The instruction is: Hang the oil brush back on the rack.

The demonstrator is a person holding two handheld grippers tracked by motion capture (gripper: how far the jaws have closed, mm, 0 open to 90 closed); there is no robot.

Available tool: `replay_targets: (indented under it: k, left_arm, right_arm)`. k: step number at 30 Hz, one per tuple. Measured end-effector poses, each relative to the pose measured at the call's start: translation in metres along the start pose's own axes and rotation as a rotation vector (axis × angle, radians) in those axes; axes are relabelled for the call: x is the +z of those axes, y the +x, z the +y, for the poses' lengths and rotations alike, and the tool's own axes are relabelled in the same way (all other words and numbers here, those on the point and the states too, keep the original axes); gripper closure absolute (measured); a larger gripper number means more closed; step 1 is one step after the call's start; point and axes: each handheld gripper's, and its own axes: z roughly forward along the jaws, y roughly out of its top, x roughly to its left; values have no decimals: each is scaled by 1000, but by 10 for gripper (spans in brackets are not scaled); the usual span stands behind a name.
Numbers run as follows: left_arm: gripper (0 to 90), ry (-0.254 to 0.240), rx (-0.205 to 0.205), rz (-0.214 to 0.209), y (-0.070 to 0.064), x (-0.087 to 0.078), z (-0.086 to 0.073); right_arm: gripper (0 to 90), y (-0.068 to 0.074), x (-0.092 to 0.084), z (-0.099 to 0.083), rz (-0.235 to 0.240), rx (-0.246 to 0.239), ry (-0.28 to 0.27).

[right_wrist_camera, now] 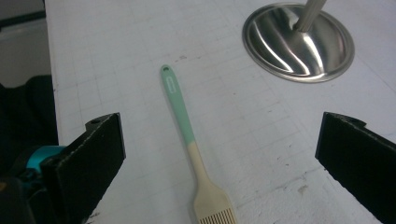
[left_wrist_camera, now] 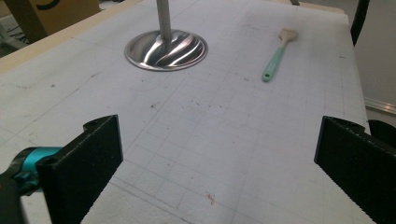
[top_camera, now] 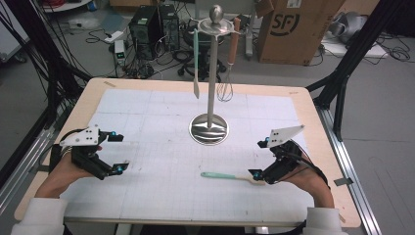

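Note:
A basting brush (top_camera: 227, 176) with a mint-green handle and cream bristle head lies flat on the white grid mat (top_camera: 161, 161). My right gripper (top_camera: 259, 158) is open, its lower jaw right by the brush head. In the right gripper view the brush (right_wrist_camera: 189, 135) lies between the wide-apart jaws of that gripper (right_wrist_camera: 219, 140), head toward the camera, untouched. My left gripper (top_camera: 119, 152) stands open over the mat's left side, nothing between its jaws. The left gripper view has its gripper (left_wrist_camera: 217, 163) open and the brush (left_wrist_camera: 275, 56) far off.
A steel rack stand (top_camera: 209, 129) with a round base sits mid-table. A mint spatula (top_camera: 196, 68) and a brown-handled whisk (top_camera: 226, 73) hang from its top hooks. The base (right_wrist_camera: 299, 42) lies just beyond the brush. Boxes, cables and computers are behind the table.

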Motion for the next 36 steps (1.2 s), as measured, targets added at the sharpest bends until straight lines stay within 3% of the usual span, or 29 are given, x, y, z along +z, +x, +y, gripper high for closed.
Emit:
replay_targets:
  k: [7,16,22,36]
  left_arm:
    - [17,2,-5,5,0,-1,-3]
    - [17,2,-9,0,1,0,-3]
    - [17,6,-11,0,2,1,-4]
    - [17,4,-6,-6,0,1,-4]
  right_arm:
    - [2,0,13,10,25,-51,106]
    - [3,-3,34,14,51,-78,209]
    - [3,-2,43,20,75,-102,246]
    - [3,3,66,21,83,-135,370]
